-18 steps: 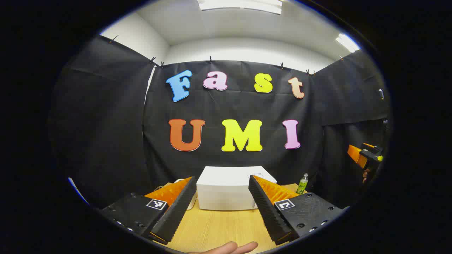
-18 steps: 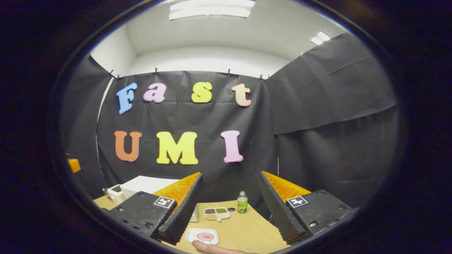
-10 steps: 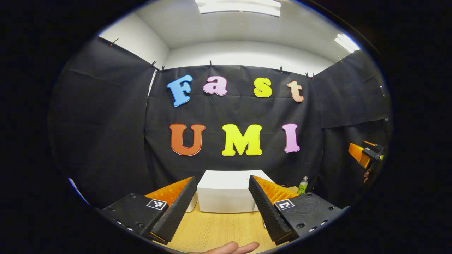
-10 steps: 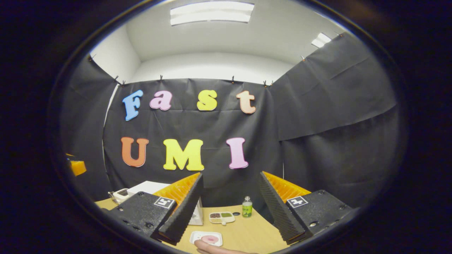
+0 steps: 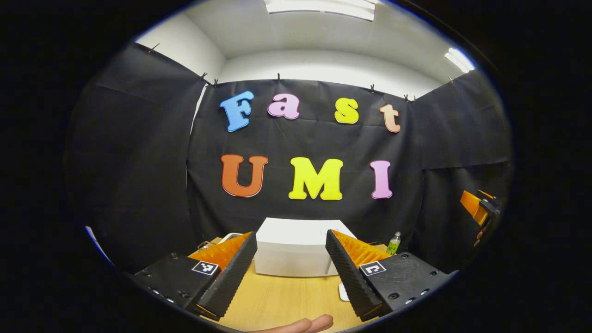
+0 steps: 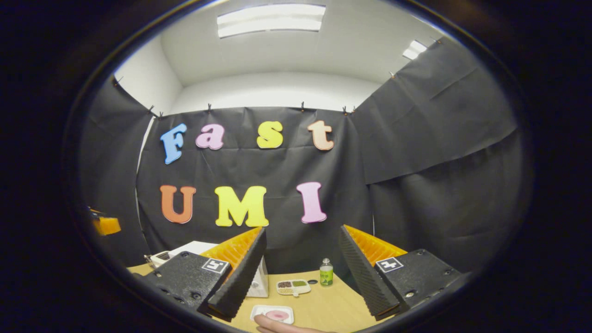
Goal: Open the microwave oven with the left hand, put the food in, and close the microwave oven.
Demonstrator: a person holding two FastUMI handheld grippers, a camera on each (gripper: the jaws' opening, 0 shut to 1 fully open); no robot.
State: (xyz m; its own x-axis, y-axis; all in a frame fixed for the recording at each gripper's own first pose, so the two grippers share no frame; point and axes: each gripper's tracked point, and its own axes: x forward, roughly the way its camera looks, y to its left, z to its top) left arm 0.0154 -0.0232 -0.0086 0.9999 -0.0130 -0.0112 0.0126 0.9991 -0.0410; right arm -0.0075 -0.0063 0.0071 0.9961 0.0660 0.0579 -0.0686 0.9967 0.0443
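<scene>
Microwave oven (image 5: 294, 247): white box on the counter (image 5: 282, 300), straight ahead of the left tool (image 5: 290, 273), framed between its fingers; door looked closed, handle side not clear.
Left tool: fingers spread wide, pinching nothing, held off the counter and well short of the oven; probably lined up that way for the door-opening reach.
Right tool (image 6: 300, 273): fingers spread, nothing between them; held apart to the side, likely waiting for the food step.
Food: pink item on a small white tray (image 6: 273, 314), low and just ahead of the right tool, near the counter's front edge; a fingertip (image 6: 266, 323) touched or overlapped the tray, couldn't tell which.
Other items: divided snack dish (image 6: 292, 286) and green bottle (image 6: 326, 273) further ahead of the right tool, between its fingers.
View difference: right gripper view gave the food tray and dish; left gripper view gave the oven front-on, plus the right tool far off at its right edge.
Stage: judged very start, door not yet touched.
</scene>
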